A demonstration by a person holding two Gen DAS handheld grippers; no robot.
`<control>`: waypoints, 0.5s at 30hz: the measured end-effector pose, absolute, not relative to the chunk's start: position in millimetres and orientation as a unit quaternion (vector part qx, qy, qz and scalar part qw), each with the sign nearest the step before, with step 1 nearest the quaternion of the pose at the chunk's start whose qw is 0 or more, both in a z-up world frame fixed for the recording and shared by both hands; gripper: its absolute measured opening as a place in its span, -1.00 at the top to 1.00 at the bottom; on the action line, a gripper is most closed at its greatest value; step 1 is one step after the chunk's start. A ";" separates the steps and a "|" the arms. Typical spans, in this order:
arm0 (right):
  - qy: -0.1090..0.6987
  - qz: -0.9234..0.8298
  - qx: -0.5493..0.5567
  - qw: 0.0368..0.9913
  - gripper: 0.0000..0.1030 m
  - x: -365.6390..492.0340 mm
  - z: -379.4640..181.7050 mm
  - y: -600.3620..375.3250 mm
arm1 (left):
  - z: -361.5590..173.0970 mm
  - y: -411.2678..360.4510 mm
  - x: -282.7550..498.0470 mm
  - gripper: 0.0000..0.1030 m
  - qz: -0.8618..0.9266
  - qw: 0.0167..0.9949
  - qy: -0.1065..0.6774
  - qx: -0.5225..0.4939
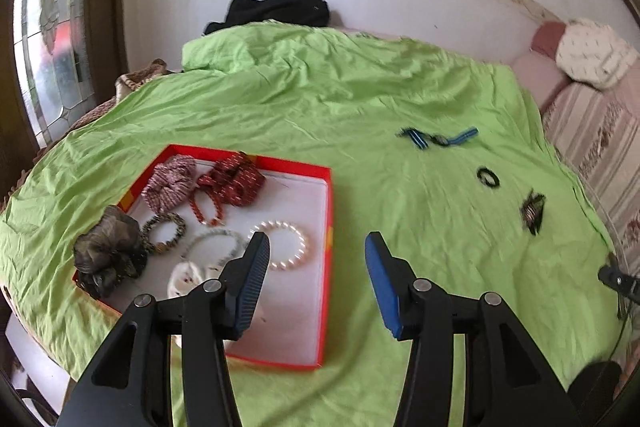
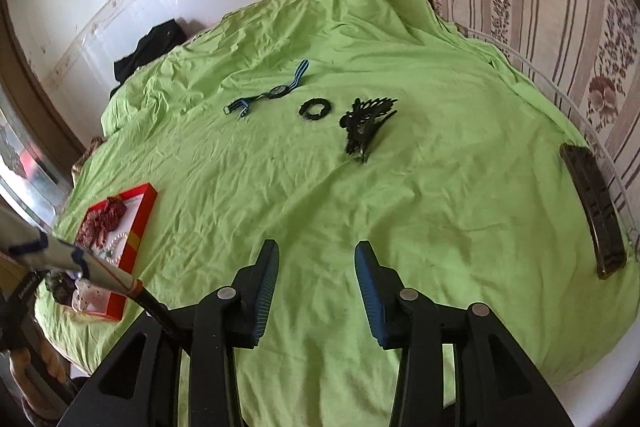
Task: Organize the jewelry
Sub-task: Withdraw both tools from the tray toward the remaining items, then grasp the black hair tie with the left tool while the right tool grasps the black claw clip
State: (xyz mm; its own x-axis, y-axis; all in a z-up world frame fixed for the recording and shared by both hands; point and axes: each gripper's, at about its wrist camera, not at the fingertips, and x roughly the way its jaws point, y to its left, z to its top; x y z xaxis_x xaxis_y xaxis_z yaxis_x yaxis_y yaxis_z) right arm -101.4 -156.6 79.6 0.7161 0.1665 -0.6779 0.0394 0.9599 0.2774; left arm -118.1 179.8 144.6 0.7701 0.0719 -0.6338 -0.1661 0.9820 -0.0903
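A red-rimmed tray (image 1: 296,169) with a white floor lies on the green sheet. It holds a pearl bracelet (image 1: 294,245), a red bead bracelet (image 1: 208,205), several other bracelets, and pink (image 1: 170,183), dark red (image 1: 236,179) and grey-brown (image 1: 108,255) scrunchies. My left gripper (image 1: 318,241) hangs open over the tray's right rim, with nothing between its fingers. My right gripper (image 2: 318,246) is open above bare sheet. Beyond it lie a blue-strapped watch (image 2: 276,91), a black hair tie (image 2: 315,108) and a black hair clip (image 2: 366,125).
The green sheet (image 2: 440,187) covers a bed against a white wall. A dark flat object (image 2: 594,215) lies at its right edge, beside striped floral bedding (image 2: 540,7). Black cloth (image 1: 280,9) is heaped at the far end. A sleeve (image 2: 60,255) shows near the tray (image 2: 142,223).
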 end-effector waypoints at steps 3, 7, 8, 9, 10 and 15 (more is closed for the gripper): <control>0.368 0.036 0.160 0.915 0.12 -97.3 75.8 -172.3 | 151.8 161.6 -117.1 -0.03 0.049 0.938 0.340 -0.049; 0.367 0.033 0.179 0.912 0.08 -83.7 67.5 -186.3 | 152.5 137.7 -106.4 -0.16 0.035 0.934 0.355 -0.021; 0.368 0.033 0.185 0.911 0.08 -79.4 65.0 -188.9 | 151.8 132.6 -102.0 -0.16 0.029 0.932 0.362 -0.017; 0.368 0.034 0.195 0.908 0.07 -72.2 61.7 -192.1 | 150.1 124.9 -95.7 -0.16 0.020 0.928 0.372 -0.014; 0.368 0.034 0.200 0.907 0.05 -67.6 60.1 -193.4 | 148.7 119.7 -89.4 -0.16 0.013 0.925 0.380 -0.012; 0.346 0.008 0.248 0.905 -0.19 -24.5 50.3 -205.7 | 145.5 91.7 -42.8 -0.16 -0.021 0.908 0.418 -0.013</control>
State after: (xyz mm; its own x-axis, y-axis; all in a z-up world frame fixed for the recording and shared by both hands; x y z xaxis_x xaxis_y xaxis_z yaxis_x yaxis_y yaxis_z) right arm -24.5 -205.7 50.3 0.7606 0.1860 -0.6220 0.1567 0.8771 0.4540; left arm -42.8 91.7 145.5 0.6501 -0.0490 -0.7582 0.0275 0.9988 -0.0409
